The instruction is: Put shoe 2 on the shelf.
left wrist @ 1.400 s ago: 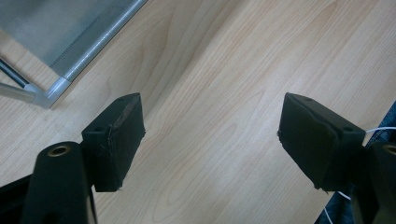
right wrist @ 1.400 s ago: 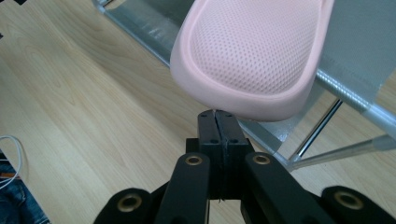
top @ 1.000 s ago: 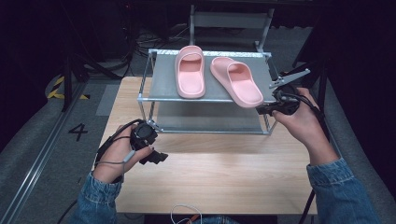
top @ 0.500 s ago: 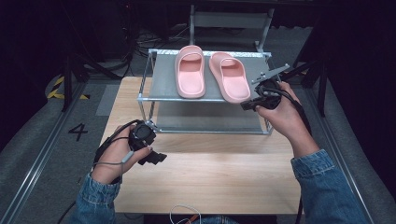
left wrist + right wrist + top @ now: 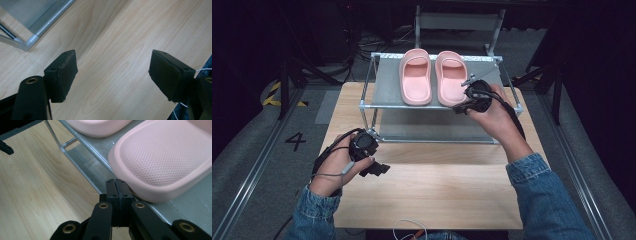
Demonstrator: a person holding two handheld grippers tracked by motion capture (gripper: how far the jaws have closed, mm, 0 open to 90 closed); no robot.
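Two pink slippers stand side by side on the grey top shelf point(image 5: 386, 92) of a metal rack. My right gripper point(image 5: 458, 107) is shut, with nothing between its jaws. In the right gripper view its closed tips point(image 5: 116, 182) touch the heel rim of the right slipper point(image 5: 162, 162) at the shelf's front edge. The left slipper point(image 5: 414, 77) lies just beside the right slipper point(image 5: 451, 75). My left gripper point(image 5: 379, 169) hovers low over the wooden table point(image 5: 120, 37), open, its two pads point(image 5: 62, 75) wide apart with bare wood between them.
The rack's lower shelf point(image 5: 432, 131) sits under the top one, and a corner of it shows in the left gripper view point(image 5: 30, 41). A metal frame point(image 5: 457, 22) stands behind the rack. A white cable point(image 5: 404, 227) lies at the table's near edge.
My right gripper has moved left along the shelf front with shut jaws. The right slipper has slid left and straightened up next to the left one. The left hand has stayed put.
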